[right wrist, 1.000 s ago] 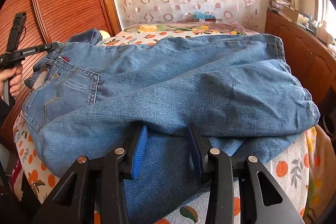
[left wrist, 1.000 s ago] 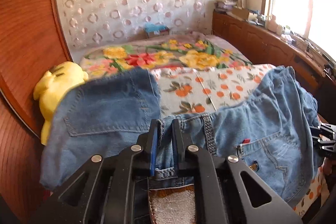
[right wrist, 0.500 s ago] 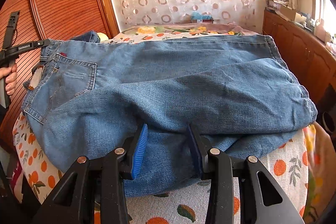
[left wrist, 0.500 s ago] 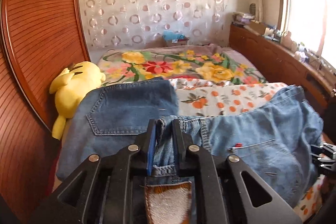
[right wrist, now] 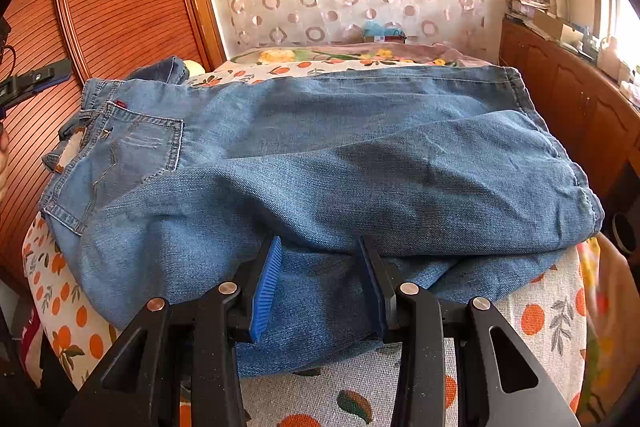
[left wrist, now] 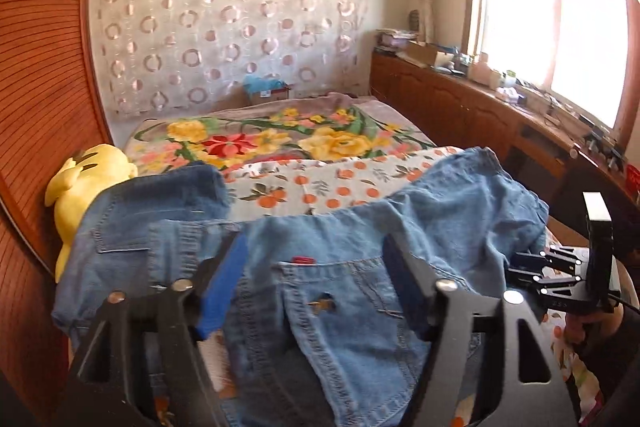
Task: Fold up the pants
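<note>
The jeans (right wrist: 320,163) lie across the orange-print sheet (right wrist: 532,319) at the bed's near end, long axis running side to side: waistband and back pocket (left wrist: 344,307) toward the left gripper (left wrist: 316,291), leg hems toward the right. The left gripper's jaws have just been opening and now stand spread wide over the waistband, denim between them but unpinched — released. The right gripper (right wrist: 320,283) sits at the near folded edge, jaws partly open, astride a hump of denim; whether the pads actually grip it cannot be told
</note>
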Motion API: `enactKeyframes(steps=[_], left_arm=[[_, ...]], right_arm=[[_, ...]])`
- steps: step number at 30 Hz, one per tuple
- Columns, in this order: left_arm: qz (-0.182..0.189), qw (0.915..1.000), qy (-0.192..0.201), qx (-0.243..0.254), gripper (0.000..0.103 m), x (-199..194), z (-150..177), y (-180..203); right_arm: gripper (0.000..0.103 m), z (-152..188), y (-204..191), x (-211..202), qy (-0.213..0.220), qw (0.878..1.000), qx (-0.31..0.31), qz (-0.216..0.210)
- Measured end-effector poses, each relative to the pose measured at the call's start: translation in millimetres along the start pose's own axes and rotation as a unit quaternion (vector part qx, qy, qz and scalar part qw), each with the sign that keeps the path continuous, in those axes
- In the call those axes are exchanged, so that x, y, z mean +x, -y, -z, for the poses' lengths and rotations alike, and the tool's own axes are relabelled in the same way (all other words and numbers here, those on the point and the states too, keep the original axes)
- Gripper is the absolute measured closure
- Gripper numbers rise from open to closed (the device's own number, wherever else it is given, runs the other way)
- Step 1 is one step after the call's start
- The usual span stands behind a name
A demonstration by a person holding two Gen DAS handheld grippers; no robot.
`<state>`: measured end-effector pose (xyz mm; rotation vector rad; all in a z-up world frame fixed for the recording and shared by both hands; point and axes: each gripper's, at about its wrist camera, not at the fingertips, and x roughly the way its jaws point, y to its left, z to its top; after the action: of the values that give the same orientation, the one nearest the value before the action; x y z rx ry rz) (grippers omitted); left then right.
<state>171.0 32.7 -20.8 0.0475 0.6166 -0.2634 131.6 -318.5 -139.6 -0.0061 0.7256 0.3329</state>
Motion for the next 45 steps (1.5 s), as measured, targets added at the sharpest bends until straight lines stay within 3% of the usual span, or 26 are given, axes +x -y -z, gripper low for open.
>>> enactKeyframes(steps=[18, 26, 29, 33, 45], left_arm=[[0.037, 0.9955, -0.055, 0.067, 0.025, 55.2, 10.0, 58.4], [0.058, 0.9927, -0.058, 0.089, 0.025, 97.3, -22.5, 77.3], [0.062, 0.9915, -0.061, 0.097, 0.025, 114.9, -35.4, 80.1], [0.059, 0.9903, -0.071, 0.104, 0.025, 141.1, -45.8, 81.4], [0.058, 0.9934, -0.084, 0.052, 0.025, 167.8, -29.8, 52.6]], right_arm=[[0.063, -5.8, 14.0, -12.4, 0.004, 1.0, 0.02, 0.004], [0.063, -47.2, 74.1, -39.1, 0.041, 0.996, 0.025, 0.075], [0.063, -68.7, 103.8, -29.6, 0.039, 0.993, 0.023, 0.105], [0.063, -92.7, 133.8, -5.0, 0.029, 0.992, 0.033, 0.116], [0.063, -147.8, 173.1, 62.3, -0.031, 0.995, 0.038, 0.081]])
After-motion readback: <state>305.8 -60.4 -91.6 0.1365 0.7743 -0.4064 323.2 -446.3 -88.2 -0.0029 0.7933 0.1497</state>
